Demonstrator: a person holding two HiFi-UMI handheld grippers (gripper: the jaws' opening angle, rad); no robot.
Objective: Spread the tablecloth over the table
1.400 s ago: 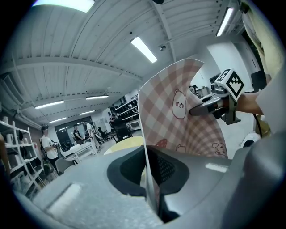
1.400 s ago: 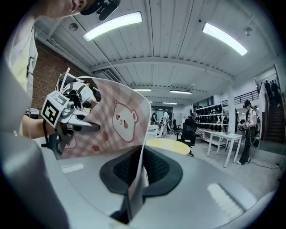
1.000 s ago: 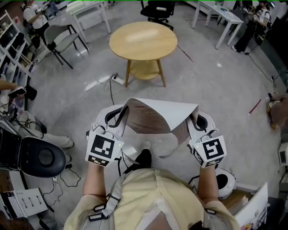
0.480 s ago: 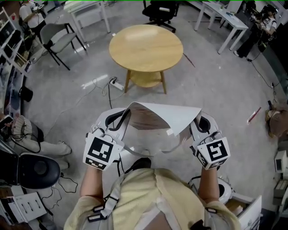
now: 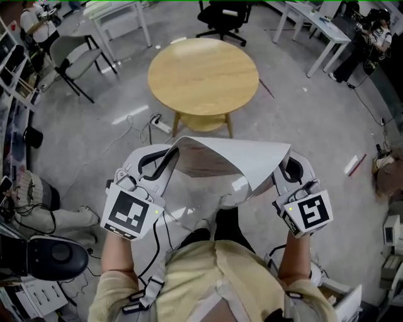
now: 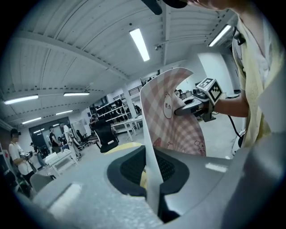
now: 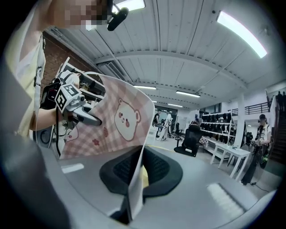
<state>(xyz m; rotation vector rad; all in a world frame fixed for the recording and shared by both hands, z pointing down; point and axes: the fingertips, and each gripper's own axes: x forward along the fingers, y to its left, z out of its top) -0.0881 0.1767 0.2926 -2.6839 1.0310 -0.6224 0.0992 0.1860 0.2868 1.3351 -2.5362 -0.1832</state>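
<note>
Fingers (image 6: pixel 89 192) of left gripper (image 5: pixel 165 157) and right gripper (image 5: pixel 283 168) pinch the cloth (image 5: pixel 233 160), held crosswise; the surface (image 5: pixel 203 69) lies straight beyond the cloth, equally near both.

Grey floor (image 5: pixel 327 126) — white desks (image 5: pixel 320 22), black chair (image 5: pixel 223 16).

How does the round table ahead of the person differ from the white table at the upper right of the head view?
The round table has a circular, light wooden top; the white table has a long rectangular white top. The round table carries a lower shelf between its legs; the white table shows only thin legs. Both stand on the grey floor.
</note>
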